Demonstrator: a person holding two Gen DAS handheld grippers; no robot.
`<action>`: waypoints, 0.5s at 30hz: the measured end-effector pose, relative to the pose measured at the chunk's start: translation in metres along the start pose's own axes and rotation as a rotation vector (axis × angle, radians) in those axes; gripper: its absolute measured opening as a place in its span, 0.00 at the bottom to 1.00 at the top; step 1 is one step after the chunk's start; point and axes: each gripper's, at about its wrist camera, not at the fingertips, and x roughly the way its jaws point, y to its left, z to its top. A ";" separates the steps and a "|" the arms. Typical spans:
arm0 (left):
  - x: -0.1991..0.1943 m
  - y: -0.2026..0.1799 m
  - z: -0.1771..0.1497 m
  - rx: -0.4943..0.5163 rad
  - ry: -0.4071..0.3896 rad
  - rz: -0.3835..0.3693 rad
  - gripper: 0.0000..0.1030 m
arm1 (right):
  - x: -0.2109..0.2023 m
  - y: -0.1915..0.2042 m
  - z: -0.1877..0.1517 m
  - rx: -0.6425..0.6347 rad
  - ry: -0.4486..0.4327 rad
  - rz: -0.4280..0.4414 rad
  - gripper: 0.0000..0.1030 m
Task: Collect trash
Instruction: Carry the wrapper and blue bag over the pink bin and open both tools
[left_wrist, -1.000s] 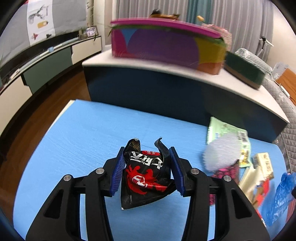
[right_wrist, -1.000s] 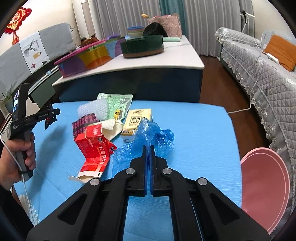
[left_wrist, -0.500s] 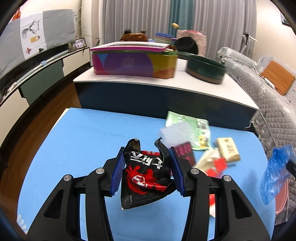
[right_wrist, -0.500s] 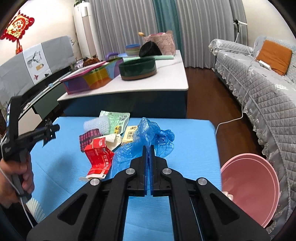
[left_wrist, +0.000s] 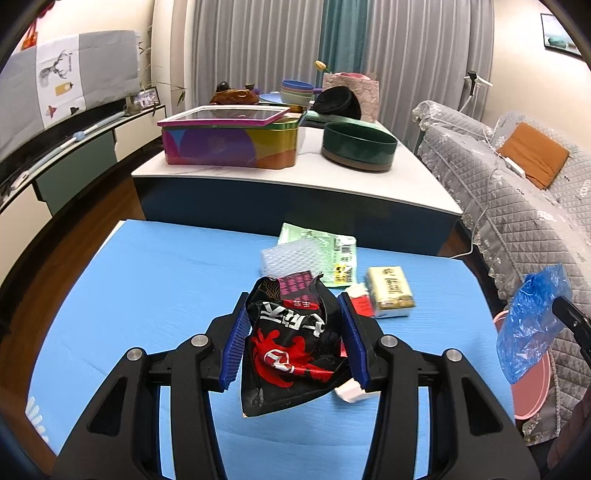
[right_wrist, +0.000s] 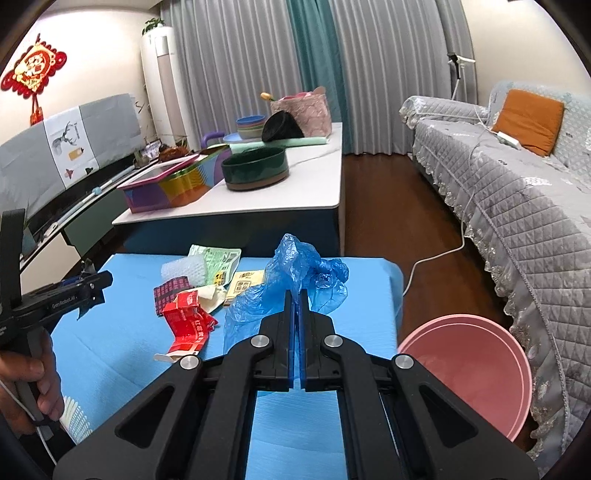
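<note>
Over the blue table (right_wrist: 122, 343), both tools are loaded and held up off the surface. Gripped between the blue pads of the left gripper (left_wrist: 293, 334) is a crumpled black snack wrapper (left_wrist: 291, 350) with red and white print, squeezed at its middle so its lower corner hangs loose. The right gripper (right_wrist: 295, 317) has its jaws pinched nearly together on a thin blue plastic bag (right_wrist: 295, 273), which billows above the fingertips and droops to the left.

Both pieces look almost weightless and limp. I'd judge the foil wrapper slick and springy, likely to slide if the squeeze eases, so a hold across a bunched fold suits it best. The bag is filmy; it is best taken by a gathered wad, since a single layer could slip out or tear.

A pink basin (right_wrist: 469, 373) sits on the floor just beside the table's right edge, probably the place for the trash. Left on the table are a red carton (right_wrist: 188, 321), a yellow packet (left_wrist: 389, 291), a green pouch (left_wrist: 325, 251) and bubble wrap (left_wrist: 284, 254), lying in a loose cluster.
</note>
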 end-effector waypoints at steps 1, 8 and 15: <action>-0.001 -0.002 -0.001 -0.001 0.000 -0.003 0.45 | -0.003 -0.003 0.000 0.002 -0.005 -0.004 0.02; -0.009 -0.020 -0.005 0.024 -0.011 -0.015 0.45 | -0.016 -0.017 0.002 0.018 -0.026 -0.027 0.02; -0.015 -0.040 -0.007 0.058 -0.025 -0.040 0.45 | -0.024 -0.031 0.001 0.042 -0.035 -0.050 0.02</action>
